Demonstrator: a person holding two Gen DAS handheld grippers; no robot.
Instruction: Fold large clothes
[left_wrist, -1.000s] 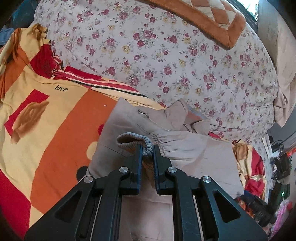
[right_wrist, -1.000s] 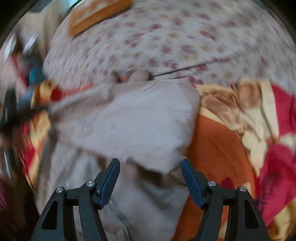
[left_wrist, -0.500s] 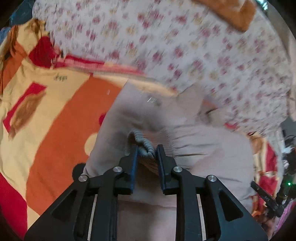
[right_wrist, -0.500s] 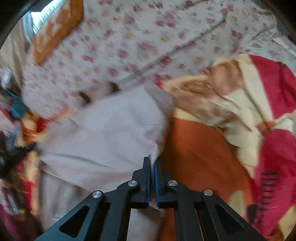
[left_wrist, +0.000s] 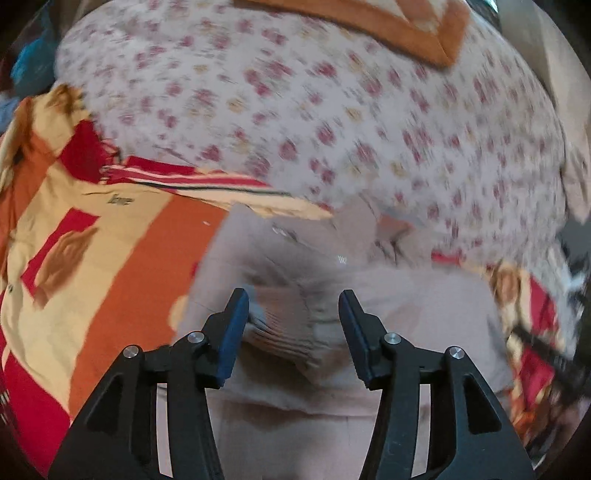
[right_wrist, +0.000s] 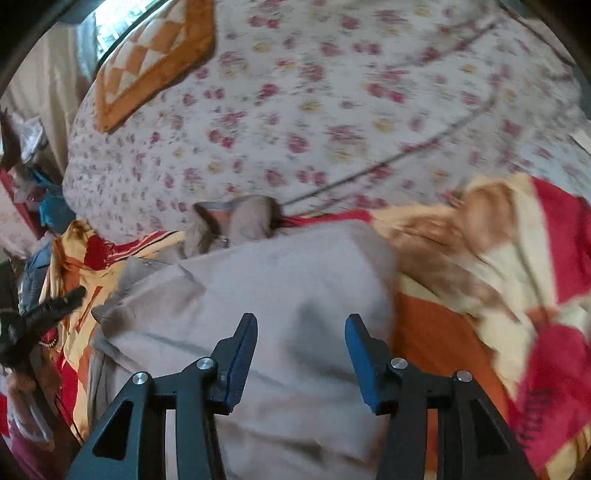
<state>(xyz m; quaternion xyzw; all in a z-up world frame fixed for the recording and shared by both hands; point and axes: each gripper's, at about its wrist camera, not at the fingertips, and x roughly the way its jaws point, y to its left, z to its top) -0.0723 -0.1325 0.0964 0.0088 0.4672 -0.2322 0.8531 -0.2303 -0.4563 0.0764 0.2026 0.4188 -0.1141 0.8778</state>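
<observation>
Both hand-held grippers, left (left_wrist: 293, 314) and right (right_wrist: 301, 338), gape over the soft, limp jacket (right_wrist: 295, 280); its ribbed cuff (left_wrist: 284, 321) looks easiest to pinch.

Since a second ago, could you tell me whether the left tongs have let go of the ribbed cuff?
Yes: the left tongs have opened, and the cuff now lies loose between them on the beige jacket.

A lived-in home bedroom: a bed spread with a red, orange and cream blanket (left_wrist: 92, 258), a big floral quilt (right_wrist: 332, 110) heaped behind it, an orange checked cushion (right_wrist: 155, 59), and household clutter (right_wrist: 33, 206) along the bedside.
</observation>
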